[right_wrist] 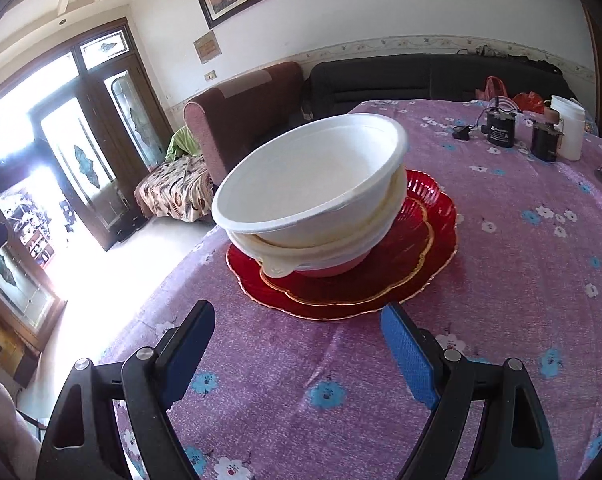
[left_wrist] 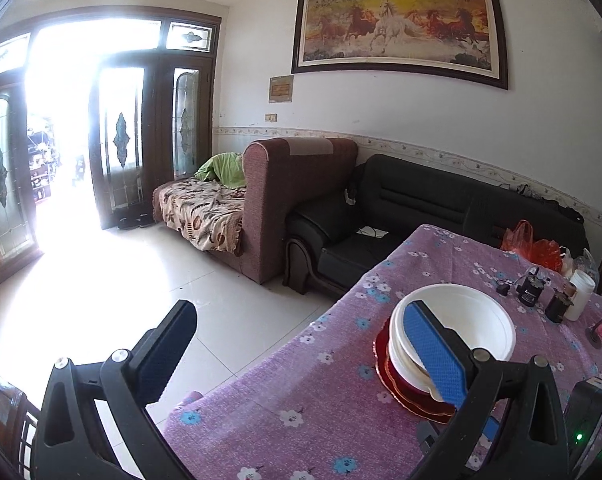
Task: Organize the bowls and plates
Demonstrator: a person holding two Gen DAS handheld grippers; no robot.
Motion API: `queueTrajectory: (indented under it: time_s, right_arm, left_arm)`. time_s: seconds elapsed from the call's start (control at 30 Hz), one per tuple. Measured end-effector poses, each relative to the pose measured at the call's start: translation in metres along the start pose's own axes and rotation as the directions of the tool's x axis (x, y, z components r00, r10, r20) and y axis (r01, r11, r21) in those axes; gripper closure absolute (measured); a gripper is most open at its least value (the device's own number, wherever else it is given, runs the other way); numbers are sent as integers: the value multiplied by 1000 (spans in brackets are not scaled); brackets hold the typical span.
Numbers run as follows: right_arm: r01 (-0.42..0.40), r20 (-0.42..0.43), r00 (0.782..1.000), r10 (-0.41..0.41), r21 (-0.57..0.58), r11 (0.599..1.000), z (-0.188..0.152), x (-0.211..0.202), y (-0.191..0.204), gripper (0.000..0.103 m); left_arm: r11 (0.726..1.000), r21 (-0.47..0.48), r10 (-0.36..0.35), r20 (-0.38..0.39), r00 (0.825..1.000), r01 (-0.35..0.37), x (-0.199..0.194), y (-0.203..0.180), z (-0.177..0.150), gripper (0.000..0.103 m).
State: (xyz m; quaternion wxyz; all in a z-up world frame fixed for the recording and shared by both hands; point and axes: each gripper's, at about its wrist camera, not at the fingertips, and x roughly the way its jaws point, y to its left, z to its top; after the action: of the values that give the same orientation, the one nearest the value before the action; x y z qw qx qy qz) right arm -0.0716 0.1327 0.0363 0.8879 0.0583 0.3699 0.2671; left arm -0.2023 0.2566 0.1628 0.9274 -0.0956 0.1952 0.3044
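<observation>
Bowls (right_wrist: 313,184), white and nested crookedly, top scalloped red plates (right_wrist: 401,272); both hand-held grippers, right (right_wrist: 297,344) and left (left_wrist: 301,344), released.

The framed horse painting (left_wrist: 399,30) on the wall carries a line of Chinese calligraphy along its top edge at about one o'clock from its white horse, and a smaller row of characters at about eleven o'clock; neither can be read with certainty. The small plaque (left_wrist: 281,89) below the painting's left corner is too blurred to read. The black canister (right_wrist: 500,125) on the table bears a white logo and wording, too small to make out.
</observation>
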Motion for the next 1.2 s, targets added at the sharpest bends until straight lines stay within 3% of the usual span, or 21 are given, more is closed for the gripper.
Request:
queueTrajectory:
  time_s: [0.17, 0.3, 0.5, 0.77, 0.93, 1.2]
  right_arm:
    - [-24, -42, 999, 23, -24, 999, -1, 15, 17, 14]
    - [-30, -37, 999, 28, -54, 998, -7, 10, 23, 14]
    - [24, 13, 1000, -24, -48, 999, -11, -19, -1, 14]
    - [112, 45, 993, -112, 1, 994, -16, -49, -45, 14]
    - [113, 49, 992, -114, 20, 993, -18, -54, -52, 14]
    - [111, 52, 992, -111, 2, 994, -18, -56, -48, 14]
  left_arm:
    - [999, -17, 32, 21, 999, -32, -4, 12, 4, 0]
    - [1000, 0, 10, 4, 1000, -10, 0, 0, -1, 0]
    - [995, 55, -79, -71, 994, 83, 7, -44, -21, 0]
    - [981, 131, -128, -136, 982, 145, 8, -93, -42, 0]
    - [973, 170, -131, -153, 979, 157, 5, -106, -47, 0]
    - [971, 155, -152, -175, 973, 180, 9, -106, -46, 0]
